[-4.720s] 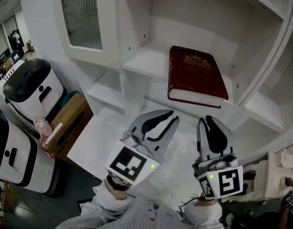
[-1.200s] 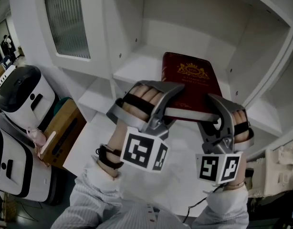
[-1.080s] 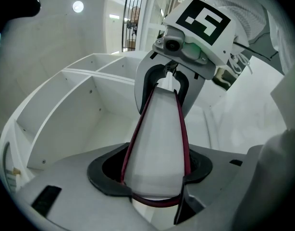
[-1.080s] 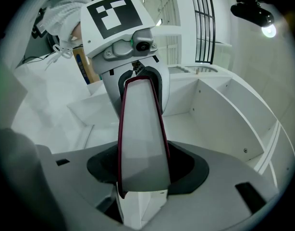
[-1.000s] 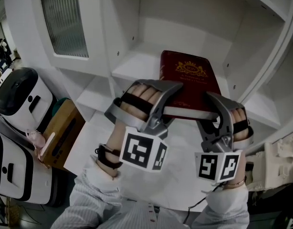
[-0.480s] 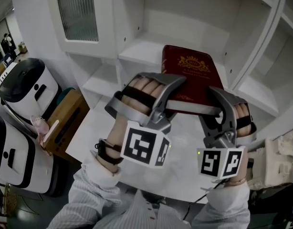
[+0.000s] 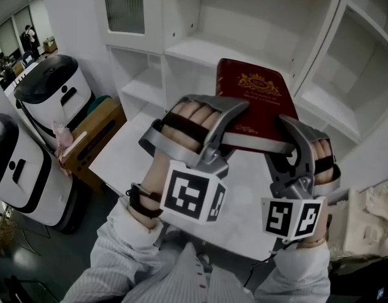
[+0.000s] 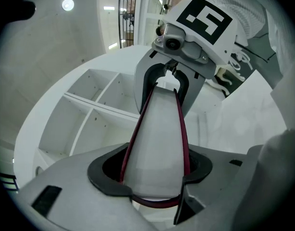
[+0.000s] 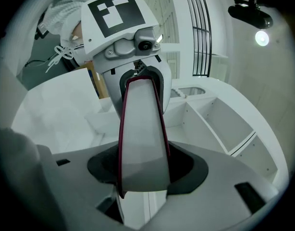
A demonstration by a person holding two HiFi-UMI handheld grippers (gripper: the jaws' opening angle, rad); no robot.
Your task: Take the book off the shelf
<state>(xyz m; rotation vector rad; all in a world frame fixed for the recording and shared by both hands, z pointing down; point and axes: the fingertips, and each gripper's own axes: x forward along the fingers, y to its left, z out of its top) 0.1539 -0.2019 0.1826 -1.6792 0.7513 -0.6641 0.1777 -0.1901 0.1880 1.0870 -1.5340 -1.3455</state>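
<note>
Both grippers pinch the red book (image 7: 257,103) by its near edge, the left gripper (image 7: 230,126) and right gripper (image 7: 287,142) each gripping a corner. The lower fingers are hidden beneath the cover. Beyond the fingers, it is unclear whether the far end overlaps the shelf (image 7: 200,48).

The book (image 7: 254,115) bears gold lettering (image 7: 262,92), seemingly too small to read.

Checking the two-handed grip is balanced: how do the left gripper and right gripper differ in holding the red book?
The left gripper clamps the book at its near-left corner; the right gripper clamps it at its near-right corner. The left gripper slants inward; the right gripper points nearly straight ahead. Both are shut on the page edge.
</note>
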